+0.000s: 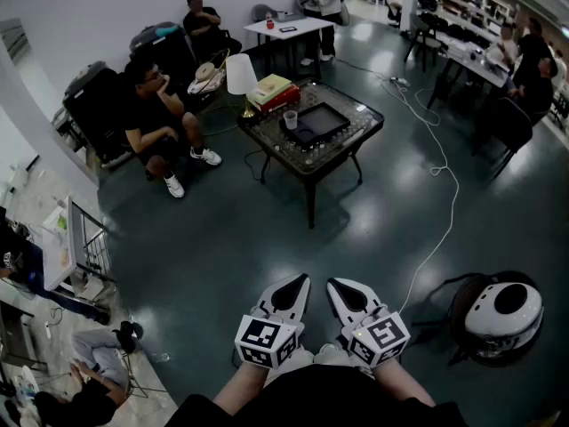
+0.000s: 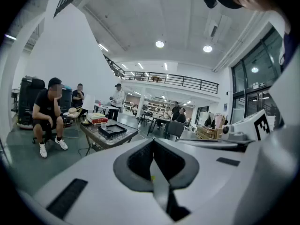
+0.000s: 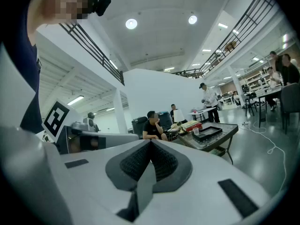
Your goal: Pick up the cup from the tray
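- Find the small translucent cup [image 1: 291, 119] upright, long axis vertical, at the left end of the black rectangular tray [image 1: 318, 123]; cannot tell whether inside the rim or just beside it.
- Note the tray on a dark glass-topped table [image 1: 356, 133], with books [image 1: 271, 90] and a white-shaded lamp [image 1: 240, 74] behind.
- Place the cup well ahead of both grippers across open floor, roughly in line with the left one; neither clearly nearer.
- Read the left gripper [image 1: 300, 281] as fully closed, gripping nothing.
- Read the right gripper [image 1: 336, 283] likewise: pads together, empty.
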`<state>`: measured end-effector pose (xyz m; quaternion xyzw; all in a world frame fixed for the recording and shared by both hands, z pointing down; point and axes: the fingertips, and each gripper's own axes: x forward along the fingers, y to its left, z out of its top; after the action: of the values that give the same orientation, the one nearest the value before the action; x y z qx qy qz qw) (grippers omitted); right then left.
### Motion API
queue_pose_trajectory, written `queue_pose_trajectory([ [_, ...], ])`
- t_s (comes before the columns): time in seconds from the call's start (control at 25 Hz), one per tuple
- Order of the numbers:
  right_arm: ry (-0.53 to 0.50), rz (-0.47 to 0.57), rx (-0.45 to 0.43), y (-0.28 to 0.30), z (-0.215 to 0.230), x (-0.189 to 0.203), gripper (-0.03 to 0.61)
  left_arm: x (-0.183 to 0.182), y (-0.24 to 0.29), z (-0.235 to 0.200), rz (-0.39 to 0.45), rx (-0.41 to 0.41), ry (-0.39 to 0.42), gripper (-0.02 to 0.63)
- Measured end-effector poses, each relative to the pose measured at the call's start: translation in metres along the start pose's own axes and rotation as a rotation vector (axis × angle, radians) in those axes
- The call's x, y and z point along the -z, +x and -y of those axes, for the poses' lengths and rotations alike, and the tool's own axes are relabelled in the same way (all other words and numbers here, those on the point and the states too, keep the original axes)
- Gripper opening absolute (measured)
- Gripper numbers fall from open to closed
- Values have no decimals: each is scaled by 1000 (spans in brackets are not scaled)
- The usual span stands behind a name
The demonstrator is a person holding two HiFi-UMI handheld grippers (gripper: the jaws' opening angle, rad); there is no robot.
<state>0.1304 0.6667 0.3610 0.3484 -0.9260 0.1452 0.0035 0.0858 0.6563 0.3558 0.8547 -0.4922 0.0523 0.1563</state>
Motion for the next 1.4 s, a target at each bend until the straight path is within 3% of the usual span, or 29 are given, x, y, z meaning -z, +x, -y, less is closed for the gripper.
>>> queue_pose_trajectory([
  [0.2,-61,9,-22,19,-8,-9,12,-19,-5,-15,66,-12,43,12],
  [0.56,-67,15,-11,27,-18,-12,12,-16,-6,-20,55,9,106,12],
  [0.8,-28,9,-40,38,-29,-4,13,-6,-7,-31,41,34,77,12],
  [0.96,43,28,-59,49,-39,0,14,-8,-15,-44,79,54,59,12],
  [1.16,-2,31,-34,64,-51,1,14,-9,-27,-60,102,113,11,12],
  [1.4,21,8,14,80,-45,4,14,-3,-25,-86,52,65,50,12],
])
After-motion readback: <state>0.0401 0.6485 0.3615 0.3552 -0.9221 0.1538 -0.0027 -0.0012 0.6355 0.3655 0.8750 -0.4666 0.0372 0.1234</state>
